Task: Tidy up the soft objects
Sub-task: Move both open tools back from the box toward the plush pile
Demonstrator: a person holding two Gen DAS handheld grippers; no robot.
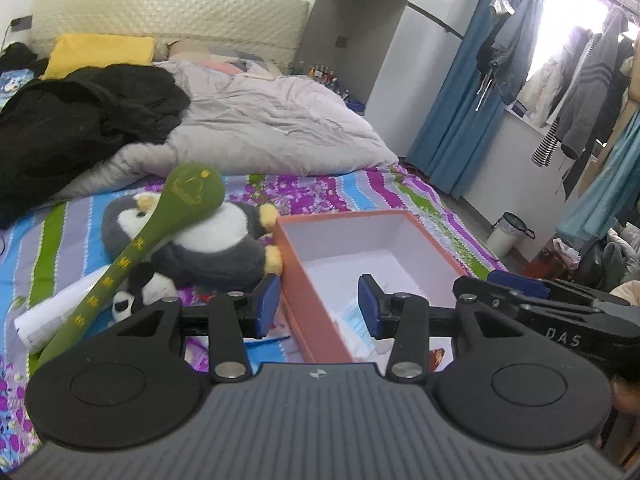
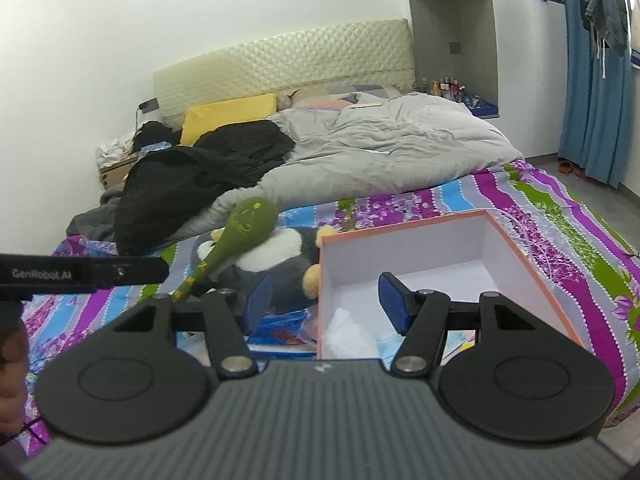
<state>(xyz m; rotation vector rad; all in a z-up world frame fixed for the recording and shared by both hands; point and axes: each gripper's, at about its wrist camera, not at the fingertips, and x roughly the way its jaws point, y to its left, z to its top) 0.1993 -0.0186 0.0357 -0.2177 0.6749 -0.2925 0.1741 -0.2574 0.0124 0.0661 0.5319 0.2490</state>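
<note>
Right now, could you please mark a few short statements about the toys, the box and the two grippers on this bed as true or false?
1. The green plush mallet lies across the penguin plush. True.
2. The penguin sits inside the orange box. False: it lies beside the box on the bedsheet.
3. The left gripper holds the mallet. False: its jaws are open and hold nothing.
4. The right gripper holds nothing. True.

Daylight floods in from the window at the left view's upper right and blows out to white glare, leaving the hanging clothes in silhouette. The bed is evenly, softly lit with faint shadows. Both fisheye views bend strongly and darken at the corners; detail is slightly soft.
</note>
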